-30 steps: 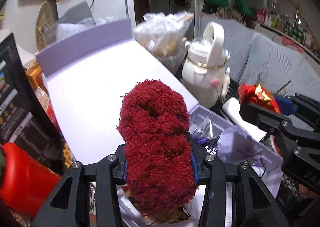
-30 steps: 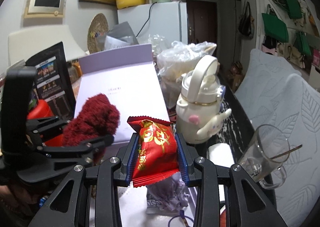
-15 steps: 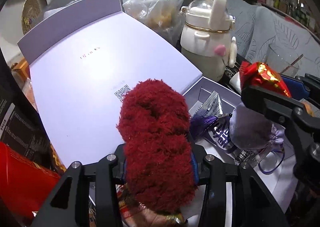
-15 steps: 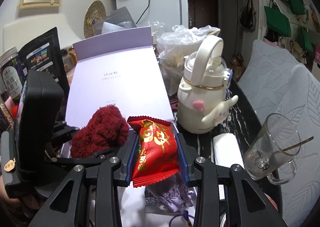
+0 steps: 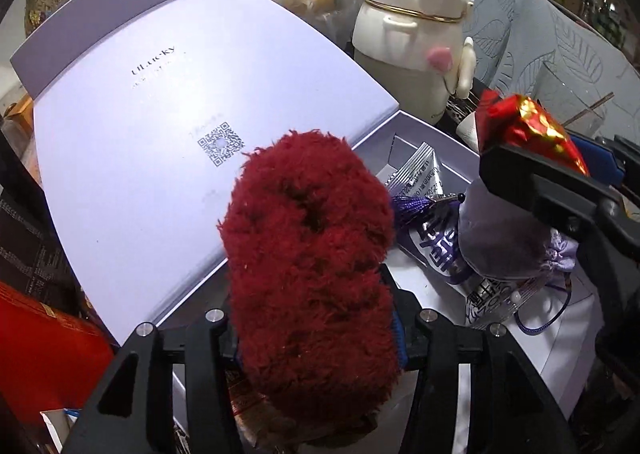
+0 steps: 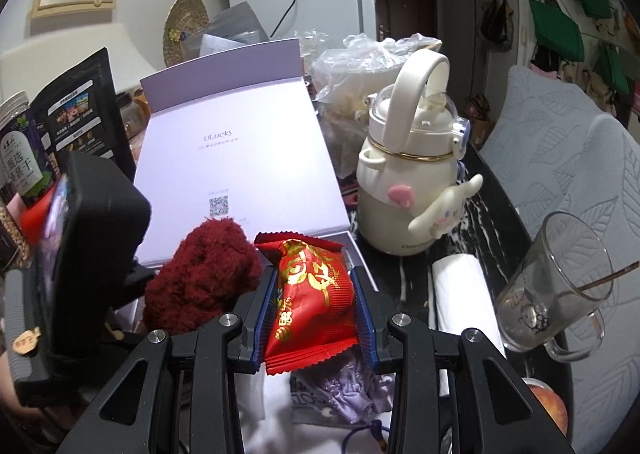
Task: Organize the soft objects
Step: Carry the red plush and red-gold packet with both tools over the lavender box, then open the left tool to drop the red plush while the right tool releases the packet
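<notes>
Both grippers poised over the open lavender gift box [image 5: 436, 137], ready to drop soft things in.
Left gripper [image 5: 316, 318], jaws just easing apart, cradles the red fluffy scrunchie [image 5: 308, 246]; right gripper [image 6: 310, 310] clamps the red snack packet [image 6: 310, 294].

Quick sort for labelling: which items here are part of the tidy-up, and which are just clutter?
Part of the job:
- fuzzy red ball, between the left claw's pads, which have just been opening
- red snack packet, clamped in the right claw
- open lilac box
- lilac pouch inside it

Clutter:
- cream bottle
- glass mug
- plastic bag
- black packet
</notes>
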A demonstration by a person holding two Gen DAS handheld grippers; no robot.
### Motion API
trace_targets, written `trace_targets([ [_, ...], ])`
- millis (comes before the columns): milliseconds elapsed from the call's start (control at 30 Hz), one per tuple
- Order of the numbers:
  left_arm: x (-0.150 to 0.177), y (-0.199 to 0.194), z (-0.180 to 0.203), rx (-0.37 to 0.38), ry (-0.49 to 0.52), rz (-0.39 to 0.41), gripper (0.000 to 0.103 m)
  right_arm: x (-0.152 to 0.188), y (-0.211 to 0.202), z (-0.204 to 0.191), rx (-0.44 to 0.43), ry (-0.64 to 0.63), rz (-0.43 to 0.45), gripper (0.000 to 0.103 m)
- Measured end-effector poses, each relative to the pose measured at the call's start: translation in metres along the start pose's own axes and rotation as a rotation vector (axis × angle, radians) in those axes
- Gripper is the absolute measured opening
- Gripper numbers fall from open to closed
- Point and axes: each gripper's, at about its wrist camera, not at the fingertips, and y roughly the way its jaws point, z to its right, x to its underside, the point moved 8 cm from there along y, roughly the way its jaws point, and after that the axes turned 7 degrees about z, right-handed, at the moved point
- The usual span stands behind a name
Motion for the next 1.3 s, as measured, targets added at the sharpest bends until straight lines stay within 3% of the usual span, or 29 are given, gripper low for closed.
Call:
trace_targets([
  [67, -0.001, -0.002, 0.0, -0.012, 0.008, -0.002, 0.052, 0.001, 0.0, -0.001, 0.0, -0.005, -0.004, 0.036],
  [233, -0.003, -0.007, 0.001, -0.034, 0.023, -0.005, 0.075, 0.003, 0.004, 0.0, -0.004, 0.001, -0.021, 0.036],
  [300, -0.006, -0.01, 0.004, -0.04, 0.034, 0.011, 0.079, 0.004, 0.004, 0.0, -0.004, 0.002, -0.023, 0.036],
  [633, -0.019, -0.026, -0.001, -0.091, 0.051, 0.055, 0.08, 0.002, 0.002, -0.005, -0.034, -0.006, -0.018, 0.036],
  [800, -0.02, -0.026, -0.001, -0.091, 0.052, 0.054, 0.08, 0.004, 0.004, -0.006, -0.036, -0.007, -0.024, 0.053],
  [1300, -0.017, -0.065, -0.005, -0.086, 0.029, 0.104, 0.08, -0.006, -0.024, -0.004, 0.004, 0.025, -0.002, 0.053],
])
